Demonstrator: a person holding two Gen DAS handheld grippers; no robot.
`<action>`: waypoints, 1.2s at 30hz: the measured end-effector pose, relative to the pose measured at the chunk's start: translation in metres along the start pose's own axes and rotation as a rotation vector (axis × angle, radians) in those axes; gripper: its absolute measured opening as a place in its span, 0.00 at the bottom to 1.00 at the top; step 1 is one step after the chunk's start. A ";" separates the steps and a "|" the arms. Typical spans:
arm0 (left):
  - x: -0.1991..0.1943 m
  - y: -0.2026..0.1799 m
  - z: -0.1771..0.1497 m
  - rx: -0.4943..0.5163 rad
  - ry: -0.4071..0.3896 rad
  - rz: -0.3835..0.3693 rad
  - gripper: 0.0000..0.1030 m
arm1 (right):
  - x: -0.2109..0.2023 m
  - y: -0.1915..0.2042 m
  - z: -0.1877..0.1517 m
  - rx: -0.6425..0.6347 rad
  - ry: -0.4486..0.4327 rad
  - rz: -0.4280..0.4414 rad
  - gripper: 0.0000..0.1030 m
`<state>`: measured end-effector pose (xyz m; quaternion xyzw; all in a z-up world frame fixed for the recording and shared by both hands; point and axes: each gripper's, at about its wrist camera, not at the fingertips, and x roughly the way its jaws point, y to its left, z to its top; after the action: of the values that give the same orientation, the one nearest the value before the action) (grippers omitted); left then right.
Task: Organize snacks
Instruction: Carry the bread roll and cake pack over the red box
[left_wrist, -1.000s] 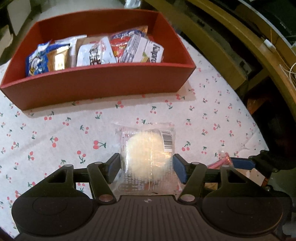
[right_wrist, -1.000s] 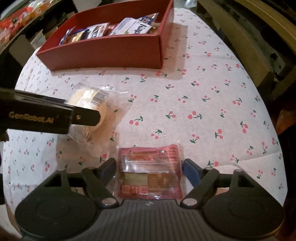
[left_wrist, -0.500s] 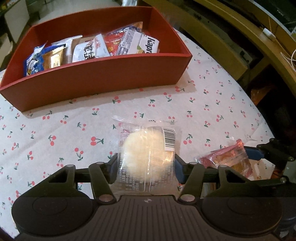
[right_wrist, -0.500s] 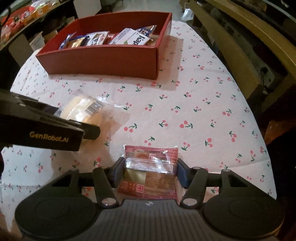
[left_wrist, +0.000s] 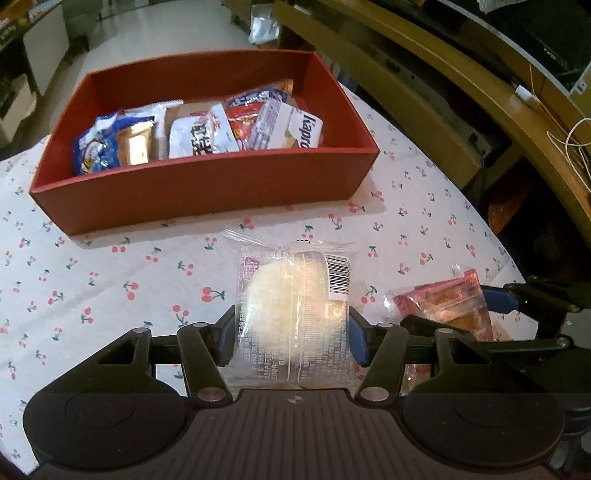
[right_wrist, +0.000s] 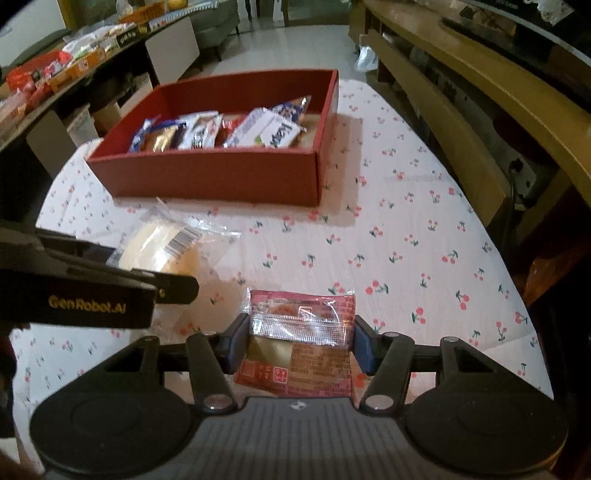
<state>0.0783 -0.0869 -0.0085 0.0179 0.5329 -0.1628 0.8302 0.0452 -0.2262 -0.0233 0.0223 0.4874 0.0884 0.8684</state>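
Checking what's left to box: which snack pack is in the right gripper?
The pink-red pack, clamped in the right gripper. The clear-wrapped round pale cake sits in the left gripper; other packs lie in the red box.

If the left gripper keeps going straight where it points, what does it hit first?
Probably the cherry-print tablecloth, just short of the red box. The left gripper, shut on the clear-wrapped cake, angles steeply down; depth is unclear.

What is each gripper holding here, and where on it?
The left gripper clamps the clear-wrapped pale round cake by its two side edges. The right gripper clamps the pink snack packet likewise.
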 end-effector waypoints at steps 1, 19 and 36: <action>-0.001 0.001 0.000 -0.005 -0.006 0.002 0.63 | -0.001 0.001 0.002 0.001 -0.007 0.000 0.63; -0.019 0.018 0.010 -0.030 -0.086 0.060 0.63 | -0.011 0.009 0.025 0.050 -0.082 0.013 0.63; -0.037 0.030 0.026 -0.060 -0.167 0.121 0.62 | -0.018 0.031 0.057 0.076 -0.170 0.047 0.63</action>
<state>0.0957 -0.0541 0.0313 0.0116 0.4643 -0.0975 0.8802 0.0800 -0.1963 0.0255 0.0743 0.4141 0.0881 0.9029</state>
